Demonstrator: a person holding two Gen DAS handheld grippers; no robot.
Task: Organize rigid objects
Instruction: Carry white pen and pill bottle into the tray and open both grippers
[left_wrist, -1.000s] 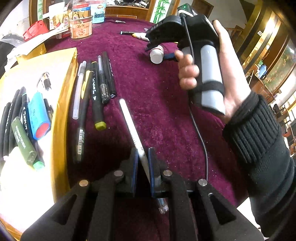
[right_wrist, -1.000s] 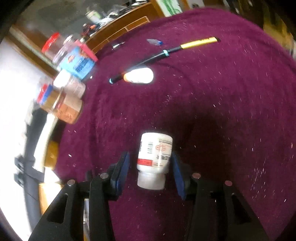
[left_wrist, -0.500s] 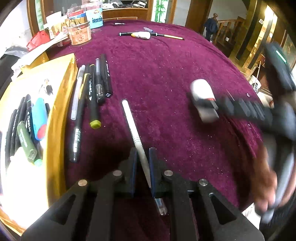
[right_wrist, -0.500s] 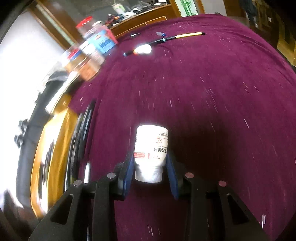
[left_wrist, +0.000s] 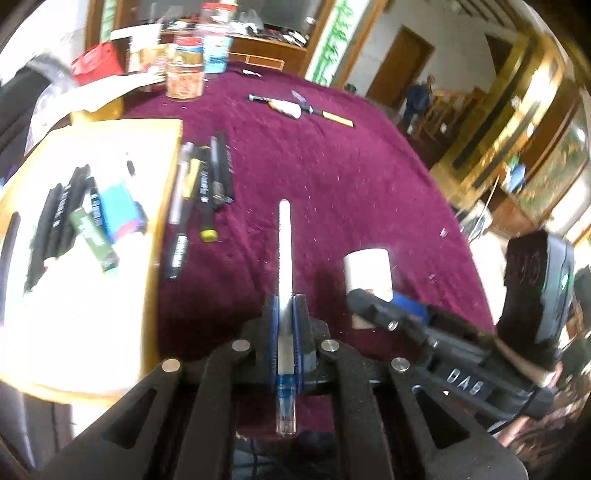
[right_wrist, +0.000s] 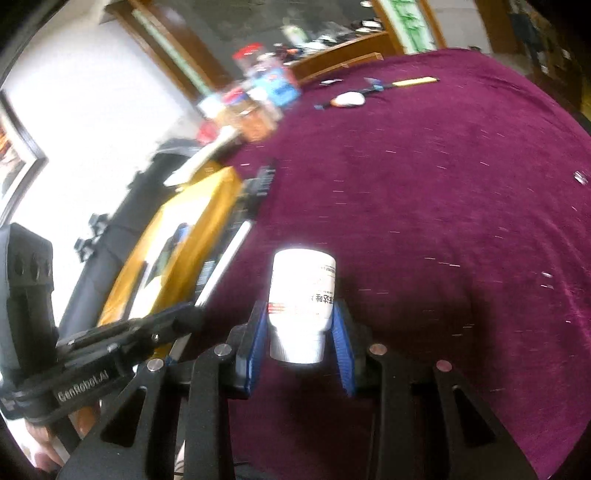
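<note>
My left gripper (left_wrist: 285, 314) is shut on a white pen (left_wrist: 284, 236) with a clear blue end, held above the maroon tablecloth (left_wrist: 332, 177). My right gripper (right_wrist: 300, 325) is shut on a white pill bottle (right_wrist: 301, 295), cap toward the camera. In the left wrist view the bottle (left_wrist: 367, 269) and right gripper (left_wrist: 384, 306) sit just right of the pen. In the right wrist view the left gripper (right_wrist: 188, 314) and the pen (right_wrist: 229, 258) lie to the left. A yellow-rimmed tray (left_wrist: 162, 155) holding several markers is at the left.
Several pens and markers (left_wrist: 203, 184) lie on the cloth beside the tray. A long brush with a white object (left_wrist: 295, 109) lies at the far side. Jars and boxes (left_wrist: 184, 70) stand at the back left. The table's edge falls away on the right.
The left gripper has lifted the white pen off the cloth and straightened it. The right gripper, carrying the bottle, has swung from the far side down to just right of the left gripper.
</note>
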